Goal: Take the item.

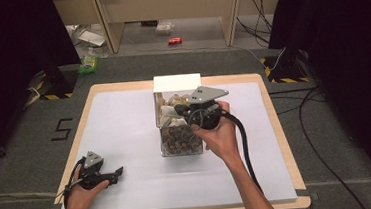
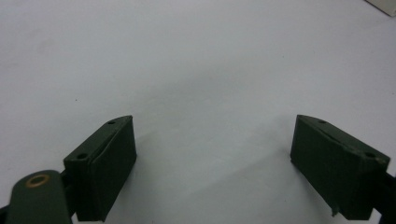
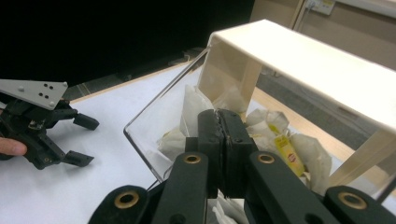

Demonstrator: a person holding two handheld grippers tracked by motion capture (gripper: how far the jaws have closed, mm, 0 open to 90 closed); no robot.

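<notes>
A clear plastic box [image 1: 176, 144] with a white lid piece [image 1: 176, 82] stands at the middle of the table, filled with white tea bags [image 3: 196, 105], some with a yellow tag [image 3: 286, 151]. My right gripper [image 1: 178, 111] reaches into the box's open top from the right. Its jaws [image 3: 218, 115] are pressed together just above the bags. Whether something thin is pinched between them I cannot tell. My left gripper [image 1: 119, 174] rests on the white mat at the front left, open, with nothing between its pads [image 2: 116, 154]. It is also in the right gripper view [image 3: 86, 140].
A white mat [image 1: 124, 119] covers the wooden table [image 1: 283, 142]. On the floor beyond lie a red can [image 1: 175, 40] and a green packet [image 1: 88, 65]. Cables [image 1: 323, 154] run on the floor to the right. Dark curtains close both sides.
</notes>
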